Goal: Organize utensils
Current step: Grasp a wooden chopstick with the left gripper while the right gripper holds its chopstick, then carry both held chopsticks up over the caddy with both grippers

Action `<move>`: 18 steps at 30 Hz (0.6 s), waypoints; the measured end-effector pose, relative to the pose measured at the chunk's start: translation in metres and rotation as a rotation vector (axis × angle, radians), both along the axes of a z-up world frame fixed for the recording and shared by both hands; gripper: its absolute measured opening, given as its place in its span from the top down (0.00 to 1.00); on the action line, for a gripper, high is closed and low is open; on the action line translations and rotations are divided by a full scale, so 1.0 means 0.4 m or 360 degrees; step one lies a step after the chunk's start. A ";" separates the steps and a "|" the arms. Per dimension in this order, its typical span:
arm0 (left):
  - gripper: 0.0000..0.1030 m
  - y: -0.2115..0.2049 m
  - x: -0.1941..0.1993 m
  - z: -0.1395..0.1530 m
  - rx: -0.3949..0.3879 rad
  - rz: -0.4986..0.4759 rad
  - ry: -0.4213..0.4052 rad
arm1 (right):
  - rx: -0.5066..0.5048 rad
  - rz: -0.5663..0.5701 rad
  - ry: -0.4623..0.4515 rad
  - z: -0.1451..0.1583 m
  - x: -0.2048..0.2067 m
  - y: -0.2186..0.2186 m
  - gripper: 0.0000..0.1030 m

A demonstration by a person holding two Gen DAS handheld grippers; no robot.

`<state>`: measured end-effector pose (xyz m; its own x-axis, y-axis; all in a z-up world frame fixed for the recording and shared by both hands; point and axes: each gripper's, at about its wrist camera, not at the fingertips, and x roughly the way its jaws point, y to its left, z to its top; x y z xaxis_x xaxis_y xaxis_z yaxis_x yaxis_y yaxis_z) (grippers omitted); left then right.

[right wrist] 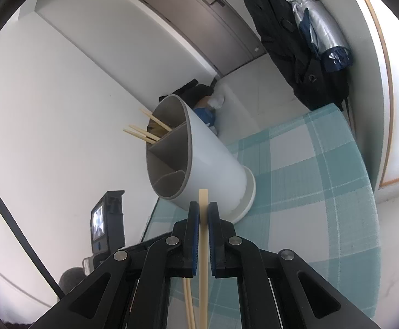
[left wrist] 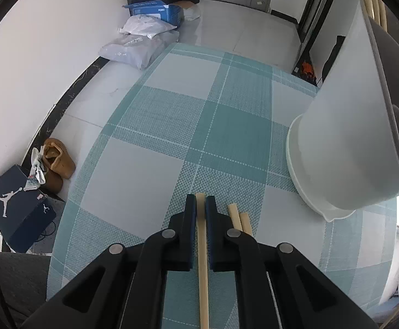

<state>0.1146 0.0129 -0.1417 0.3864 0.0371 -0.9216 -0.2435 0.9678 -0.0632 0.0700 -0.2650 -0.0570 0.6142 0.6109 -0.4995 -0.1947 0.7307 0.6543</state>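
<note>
My left gripper points down at the teal plaid table mat and is shut on one wooden chopstick that runs between its pads. Two more chopsticks lie on the mat just right of it. The white utensil holder stands at the right. In the right wrist view my right gripper is shut on another chopstick, its tip close to the holder. The holder's grey compartments face me, and several chopsticks stick out of the far one.
The mat's left edge drops to the floor, where a dark shoe box, brown shoes and plastic bags lie. A black device with a small screen sits left of the holder. Coats hang at the back right.
</note>
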 end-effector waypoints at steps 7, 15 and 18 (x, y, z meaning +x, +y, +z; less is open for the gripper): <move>0.97 0.003 -0.016 0.044 -0.0068 0.0020 -0.0145 | -0.0026 -0.0007 -0.0037 0.013 -0.006 0.004 0.95; 0.97 -0.004 -0.052 0.114 -0.0140 -0.0021 -0.0362 | -0.0092 -0.0007 -0.0108 0.029 -0.018 0.030 0.95; 0.97 -0.001 -0.065 0.140 -0.0176 -0.0025 -0.0441 | -0.0130 -0.0007 -0.0131 0.032 -0.023 0.042 0.95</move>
